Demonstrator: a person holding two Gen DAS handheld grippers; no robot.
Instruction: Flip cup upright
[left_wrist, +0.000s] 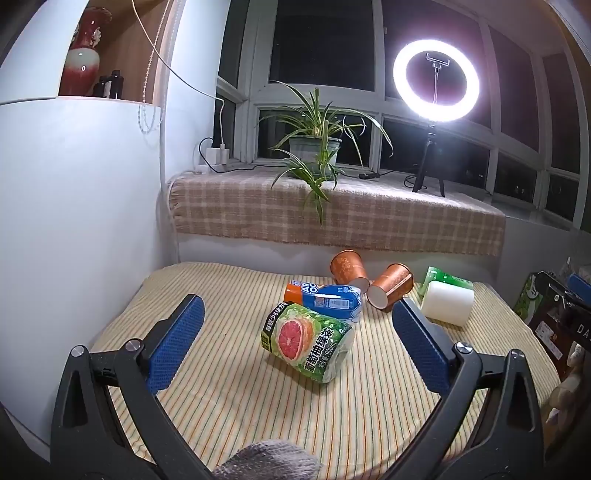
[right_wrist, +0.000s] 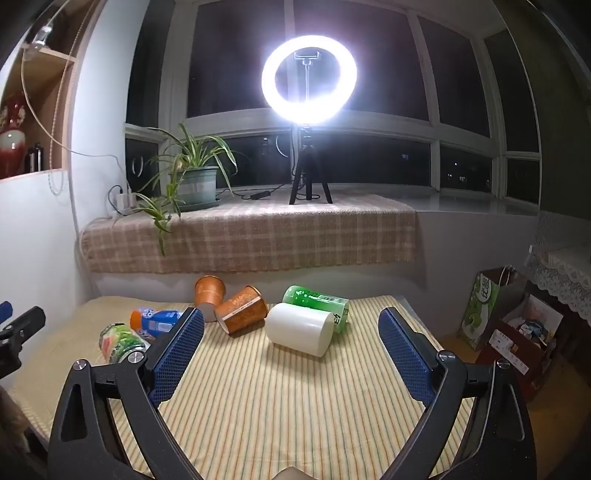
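Both the left tongs (left_wrist: 297, 319) and right tongs (right_wrist: 291, 328) gape wide, holding nothing. The white cup (right_wrist: 299, 328) lies sideways on the striped table (right_wrist: 258, 398) (touching a green bottle (right_wrist: 317, 301)), beside 2 copper cups (right_wrist: 242, 310).

Ahead of you a lit ring light (right_wrist: 309, 76) stands on the plaid-covered windowsill (right_wrist: 251, 232) before dark windows (right_wrist: 388, 70). A spider plant (right_wrist: 192, 173) sits to its left, by the white wall (left_wrist: 74, 206).

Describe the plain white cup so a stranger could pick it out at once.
Start at the ring light on the windowsill and drop straight down to the striped tablecloth. There the white cup lies on its side against a green bottle, just right of two copper-orange cups. It alone is plain, unprinted matte white.
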